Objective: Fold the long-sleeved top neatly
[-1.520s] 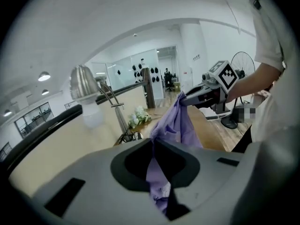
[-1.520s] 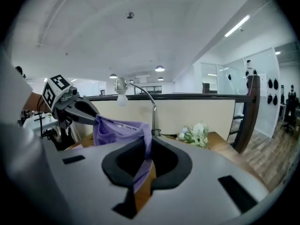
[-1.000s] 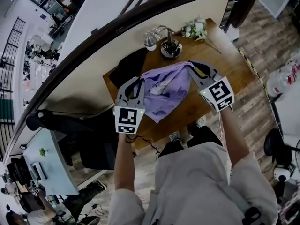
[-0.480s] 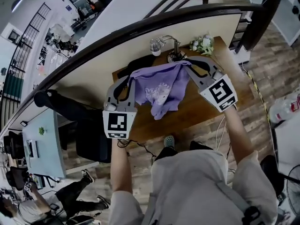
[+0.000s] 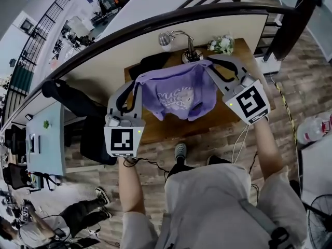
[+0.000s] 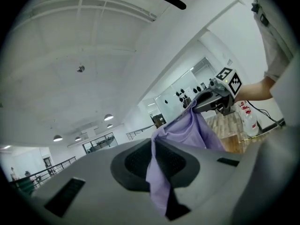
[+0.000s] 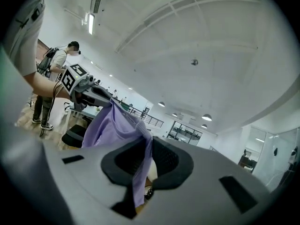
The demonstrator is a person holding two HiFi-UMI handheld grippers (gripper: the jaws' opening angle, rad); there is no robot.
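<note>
**Purple top [image 5: 179,93] stretched between both tools over the counter [image 5: 167,129]**

The left tool [image 5: 139,83] is clenched on one upper corner of the long-sleeved top. In the left gripper view a fold of purple cloth runs down between its dark pads, pinched there. The right tool [image 5: 208,64] grips the opposite upper corner the same way, and its own view shows the fabric trapped between the pads and trailing out below them.

Both tools point roughly level and stand well apart, so the garment's upper edge is pulled out between them. The body of the top hangs below that edge, its pale chest print [image 5: 176,98] facing the head camera. One lower part droops at the right side. Whether the hem touches the wood cannot be told from this steep angle.

Behind the top, on the far part of the counter, lie a black garment [image 5: 150,62], a desk lamp [image 5: 175,35] and a small bunch of flowers [image 5: 222,44]. The person's shoes [image 5: 180,150] show on the plank floor just before the counter's near edge.
</note>
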